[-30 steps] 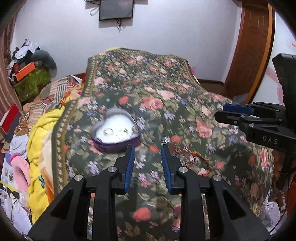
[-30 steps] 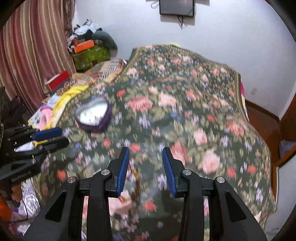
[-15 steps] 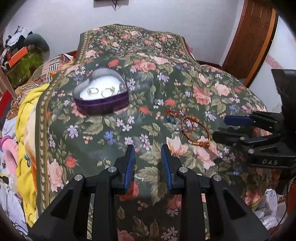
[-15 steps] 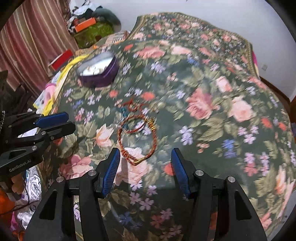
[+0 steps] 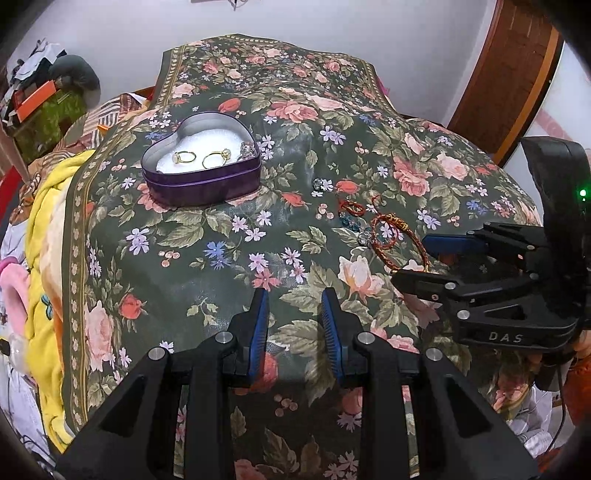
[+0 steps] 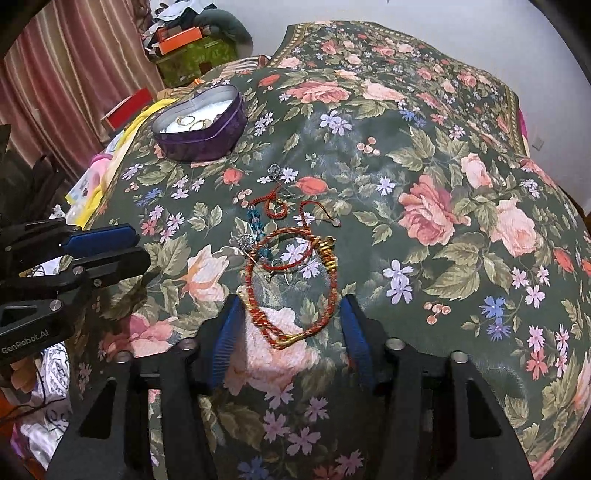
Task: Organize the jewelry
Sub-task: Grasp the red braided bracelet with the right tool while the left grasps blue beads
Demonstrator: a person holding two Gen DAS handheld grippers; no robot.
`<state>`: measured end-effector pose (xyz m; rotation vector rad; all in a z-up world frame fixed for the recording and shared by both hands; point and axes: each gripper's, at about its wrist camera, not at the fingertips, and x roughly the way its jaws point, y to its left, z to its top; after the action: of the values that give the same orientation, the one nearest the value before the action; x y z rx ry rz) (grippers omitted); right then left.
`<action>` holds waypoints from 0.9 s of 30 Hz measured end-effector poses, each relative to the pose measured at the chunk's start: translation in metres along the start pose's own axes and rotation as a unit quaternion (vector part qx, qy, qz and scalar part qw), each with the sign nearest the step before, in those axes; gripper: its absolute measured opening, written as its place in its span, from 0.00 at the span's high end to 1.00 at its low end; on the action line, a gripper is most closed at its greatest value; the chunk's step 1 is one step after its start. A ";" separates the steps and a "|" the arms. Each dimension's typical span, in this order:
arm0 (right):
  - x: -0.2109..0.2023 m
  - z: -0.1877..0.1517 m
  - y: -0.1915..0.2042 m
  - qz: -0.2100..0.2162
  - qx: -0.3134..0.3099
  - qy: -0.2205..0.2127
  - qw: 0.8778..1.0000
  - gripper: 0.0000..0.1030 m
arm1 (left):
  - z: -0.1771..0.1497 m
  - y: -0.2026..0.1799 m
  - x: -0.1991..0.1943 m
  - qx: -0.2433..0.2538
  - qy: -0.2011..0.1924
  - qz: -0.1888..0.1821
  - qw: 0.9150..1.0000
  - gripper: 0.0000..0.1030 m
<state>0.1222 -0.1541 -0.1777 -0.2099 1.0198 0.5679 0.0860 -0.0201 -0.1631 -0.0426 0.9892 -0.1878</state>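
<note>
Left gripper (image 5: 294,310): jaws apart, nothing between them.
Right gripper (image 6: 288,321): jaws just closing in around bracelet (image 6: 291,288), pads not pressing.
Tin (image 5: 201,166): eleven o'clock, rings inside.

A bed under a dark green bedspread with pink and red roses (image 5: 295,110) fills the space ahead. Beyond it stands a plain white wall (image 5: 332,33). A brown wooden door (image 5: 506,74) is ahead to the right, pink striped curtains (image 6: 66,74) to the left (beside heaped clutter).
</note>
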 end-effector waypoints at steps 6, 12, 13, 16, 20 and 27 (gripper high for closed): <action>-0.002 0.001 -0.011 0.002 0.019 -0.003 1.000 0.88 | 0.001 -0.002 0.003 0.004 0.003 -0.002 1.000 0.72; -0.011 -0.004 -0.023 -0.004 0.033 -0.012 0.999 0.88 | 0.006 -0.008 0.008 0.011 0.008 -0.015 1.000 0.72; -0.013 -0.005 -0.026 -0.005 0.035 -0.014 0.999 0.88 | 0.008 -0.010 0.010 0.013 0.010 -0.019 1.000 0.72; -0.016 -0.006 -0.032 -0.008 0.040 -0.018 0.999 0.88 | 0.012 -0.021 0.015 0.027 0.016 -0.031 0.999 0.72; -0.019 -0.007 -0.038 -0.010 0.041 -0.021 0.999 0.88 | 0.020 -0.041 0.025 0.052 0.023 -0.049 0.997 0.72; -0.018 -0.009 -0.038 -0.020 0.023 -0.019 0.999 0.88 | 0.034 -0.070 0.045 0.083 0.037 -0.076 0.993 0.72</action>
<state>0.1286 -0.1963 -0.1705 -0.1778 0.9886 0.5092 0.1286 -0.0987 -0.1730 0.0422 1.0421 -0.4132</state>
